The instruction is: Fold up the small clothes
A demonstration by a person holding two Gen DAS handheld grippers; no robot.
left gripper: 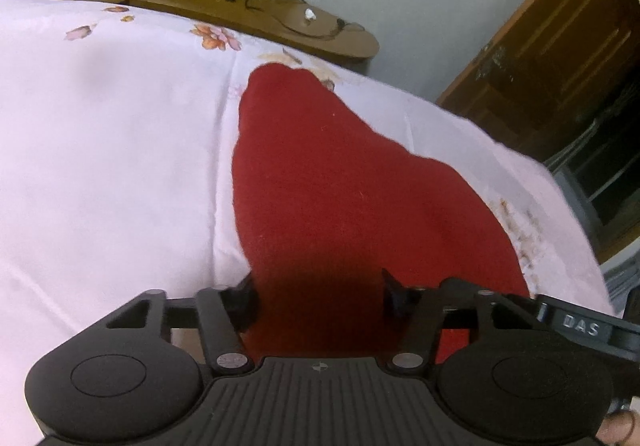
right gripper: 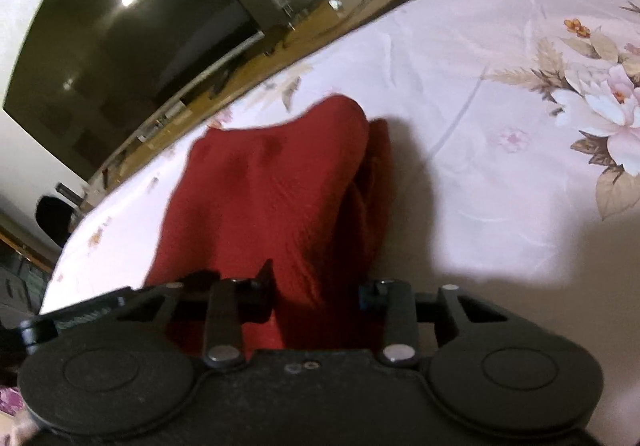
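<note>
Red cloth (left gripper: pixel 320 185), a small knit garment, lies on the flowered bedsheet (left gripper: pixel 100 145) with its near edge running in between the fingers of both tools; we hold the left gripper (left gripper: pixel 318 296) with its jaws spread wide around that edge, and whether they pinch the fabric we cannot tell; the right gripper (right gripper: pixel 316 288) straddles its part of the cloth the same way, fabric bunched between the fingers, its hold equally unclear. We judge a fold to be under way, the near hem taken up at two points; the next move calls for a firm pinch on both sides, then an even carry toward the cloth's far end. Beyond the cloth the sheet spreads pale and creased; past the cloth's far tip stands a wooden shelf (left gripper: pixel 256 11), then a dark television (right gripper: pixel 120 45), and to its right a brown door (left gripper: pixel 560 45).
</note>
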